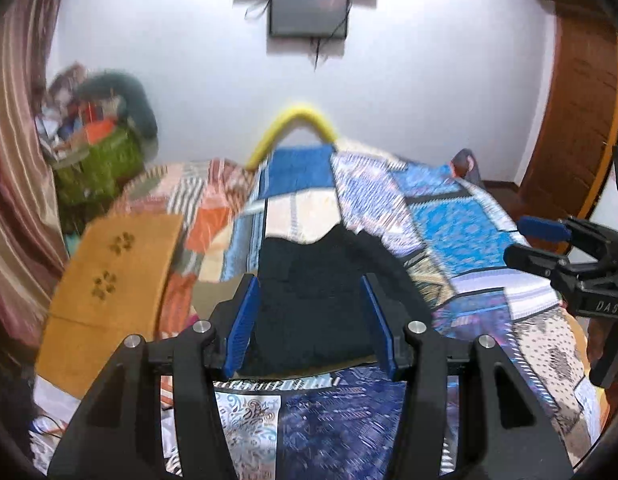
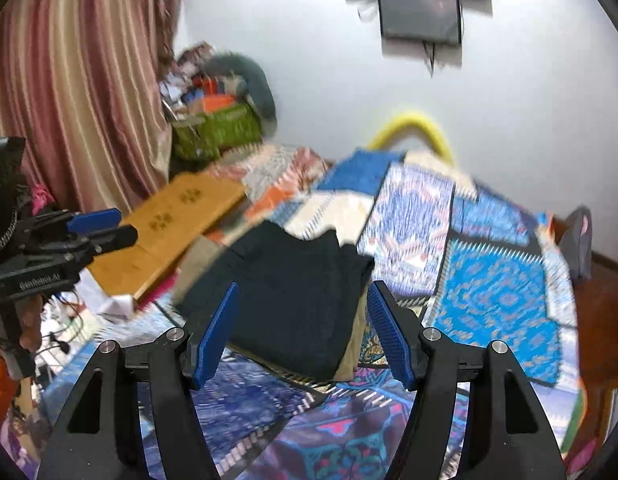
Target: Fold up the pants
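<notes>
Blue-padded fingers of left gripper [image 1: 311,322] fill lower centre of left wrist view, spread wide apart, nothing between pads. Dark pants [image 1: 313,296] lie folded into a compact pile on the patchwork bedspread [image 1: 461,224], frame centre, just past the fingertips; contact w/ pads can't be confirmed (motion blur).

Right wrist view: right gripper [image 2: 305,330] lower centre, fingers likewise spread, gripping nothing. Pants [image 2: 293,304] sit centre frame between and beyond the pads.

View differences:
- Right view only: tan/beige fabric layer [image 2: 355,340] showing along right edge of the pants pile. Not visible from left view.
- Left view: right gripper [image 1: 537,242] at right edge, mid-height, fingers apart.
- Right view: left gripper [image 2: 99,228] at left edge, mid-height, fingers apart; bare fingers of the hand [image 2: 31,320] holding it show below. Left view shows no clear hand.
- Both views: orange board w/ paw prints [image 1: 113,276] left of pants; yellow curved tube [image 1: 293,120] at far end of bed; striped curtain [image 2: 77,80] upper left; green basket [image 2: 217,132] against wall.
</notes>
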Demonstrator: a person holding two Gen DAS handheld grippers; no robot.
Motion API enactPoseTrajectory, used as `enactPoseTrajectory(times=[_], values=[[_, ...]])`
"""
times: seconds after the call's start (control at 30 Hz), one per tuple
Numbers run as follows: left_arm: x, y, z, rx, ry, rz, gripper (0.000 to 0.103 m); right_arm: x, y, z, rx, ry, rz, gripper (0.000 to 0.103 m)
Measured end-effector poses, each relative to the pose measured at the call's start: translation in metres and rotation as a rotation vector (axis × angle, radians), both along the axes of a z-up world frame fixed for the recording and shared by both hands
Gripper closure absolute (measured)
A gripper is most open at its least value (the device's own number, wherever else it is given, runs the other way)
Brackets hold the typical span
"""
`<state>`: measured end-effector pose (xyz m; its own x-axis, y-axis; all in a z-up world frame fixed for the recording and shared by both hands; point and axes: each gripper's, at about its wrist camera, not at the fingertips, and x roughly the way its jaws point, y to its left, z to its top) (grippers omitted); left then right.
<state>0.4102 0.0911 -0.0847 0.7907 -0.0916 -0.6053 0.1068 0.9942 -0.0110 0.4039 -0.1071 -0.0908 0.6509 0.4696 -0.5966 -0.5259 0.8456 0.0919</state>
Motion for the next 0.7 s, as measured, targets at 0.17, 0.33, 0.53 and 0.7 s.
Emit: enactPoseTrajectory(times=[0.17, 0.33, 0.53, 0.7], values=[[-0.068, -0.016, 0.057, -0.018, -0.119, -0.021, 0.052, -0.059, -0.014, 0.058, 0.037, -0.125, 0.004, 0.04], [-0.134, -0.029, 0.095, -0.027, -0.215, -0.013, 0.052, -0.124, -0.032, 0.096, 0.107, -0.229, 0.016, 0.04], [-0.211, -0.044, 0.115, -0.021, -0.328, -0.034, 0.052, -0.19, -0.049, 0.111, 0.185, -0.324, 0.011, 0.04], [-0.268, -0.049, 0.12, -0.026, -0.404, -0.031, 0.045, -0.227, -0.055, 0.109, 0.225, -0.364, 0.016, 0.04]])
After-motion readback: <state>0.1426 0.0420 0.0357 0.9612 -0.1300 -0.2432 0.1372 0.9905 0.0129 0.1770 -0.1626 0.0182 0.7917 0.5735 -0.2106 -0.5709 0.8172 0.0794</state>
